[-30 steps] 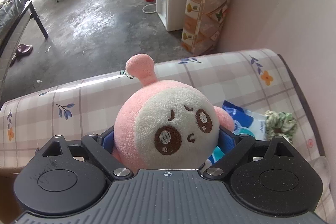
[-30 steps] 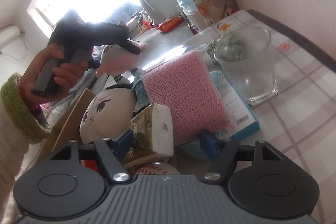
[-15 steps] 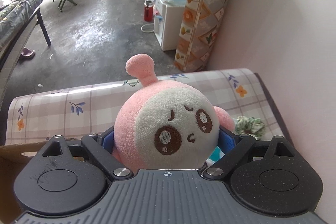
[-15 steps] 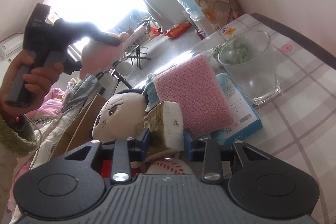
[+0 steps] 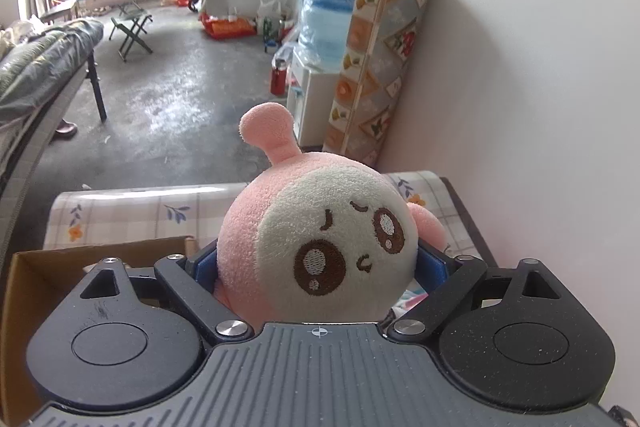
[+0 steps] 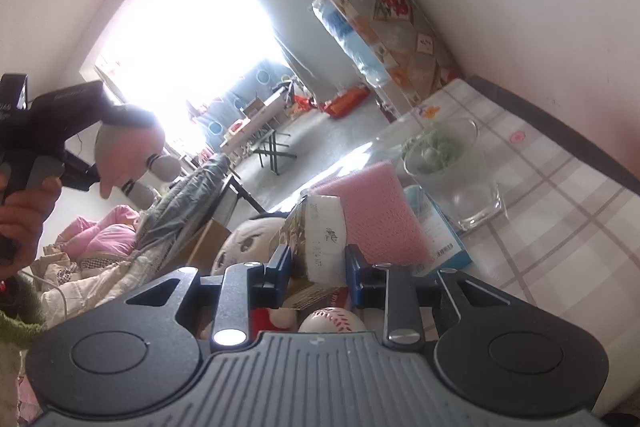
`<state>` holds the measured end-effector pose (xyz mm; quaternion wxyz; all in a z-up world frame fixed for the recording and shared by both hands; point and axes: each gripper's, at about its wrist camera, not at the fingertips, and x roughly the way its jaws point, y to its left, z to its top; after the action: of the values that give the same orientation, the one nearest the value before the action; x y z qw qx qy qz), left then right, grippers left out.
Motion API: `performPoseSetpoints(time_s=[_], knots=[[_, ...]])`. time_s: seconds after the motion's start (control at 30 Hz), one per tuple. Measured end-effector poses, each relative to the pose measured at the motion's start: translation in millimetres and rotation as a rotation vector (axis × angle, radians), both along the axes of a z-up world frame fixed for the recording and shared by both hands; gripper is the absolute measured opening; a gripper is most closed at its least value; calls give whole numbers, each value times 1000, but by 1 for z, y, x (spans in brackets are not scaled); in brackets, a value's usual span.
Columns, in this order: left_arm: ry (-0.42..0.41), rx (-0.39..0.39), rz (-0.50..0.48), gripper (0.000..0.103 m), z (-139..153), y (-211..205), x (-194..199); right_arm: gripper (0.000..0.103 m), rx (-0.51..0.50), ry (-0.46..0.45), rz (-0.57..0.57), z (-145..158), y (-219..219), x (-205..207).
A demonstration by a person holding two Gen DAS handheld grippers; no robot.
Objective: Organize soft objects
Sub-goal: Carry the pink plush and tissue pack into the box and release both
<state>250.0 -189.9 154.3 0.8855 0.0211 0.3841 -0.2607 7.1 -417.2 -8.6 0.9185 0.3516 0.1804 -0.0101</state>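
1. The left claw (image 5: pixel 318 263) is clenched wide around a round pink-and-white plush toy (image 5: pixel 320 247), its blue pads pressing the toy's two sides; the toy's face looks back at the camera.
2. In the right wrist view a hand (image 6: pixel 20 211) holds that claw and toy up in the air, well apart from the bench (image 6: pixel 560 227).
3. Below the left claw lie an open cardboard box (image 5: pixel 48 267) and the checked, flower-printed bench cover.
4. The right claw (image 6: pixel 318 259) has just been closing and now grasps a small printed paper packet (image 6: pixel 320 235) between its blue pads.
5. Just behind the packet stands a pink sponge (image 6: pixel 380 219), leaning on a blue box (image 6: pixel 440 235).
6. A doll head (image 6: pixel 248 243) and a baseball (image 6: pixel 332 319) lie beside and under the right claw.
7. A clear glass (image 6: pixel 452 171) stands on the bench, with a green scrunchie (image 6: pixel 432 147) seen through it.
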Motion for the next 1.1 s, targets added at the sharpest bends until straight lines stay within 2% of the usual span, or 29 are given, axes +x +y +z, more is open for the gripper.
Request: performPoseSetpoints(time_s=[0.33,0.57,0.73,0.87,1.1], knots=[[-126,-80,69,92,47,92,-76,30,-58,-96,64,38,19,-29],[-172,-109,148,92,54,161,-114,29,-118,-176,176,74,60,-32],[-203,-125,170,92,50,197,-133,28,-147,-223,297,104,93,-17],[-204,-139,195,92,39,223,-139,28,-172,-225,400,127,125,7],[-128,-168,210,92,-6,254,-108,27,-183,-105,537,134,180,78]])
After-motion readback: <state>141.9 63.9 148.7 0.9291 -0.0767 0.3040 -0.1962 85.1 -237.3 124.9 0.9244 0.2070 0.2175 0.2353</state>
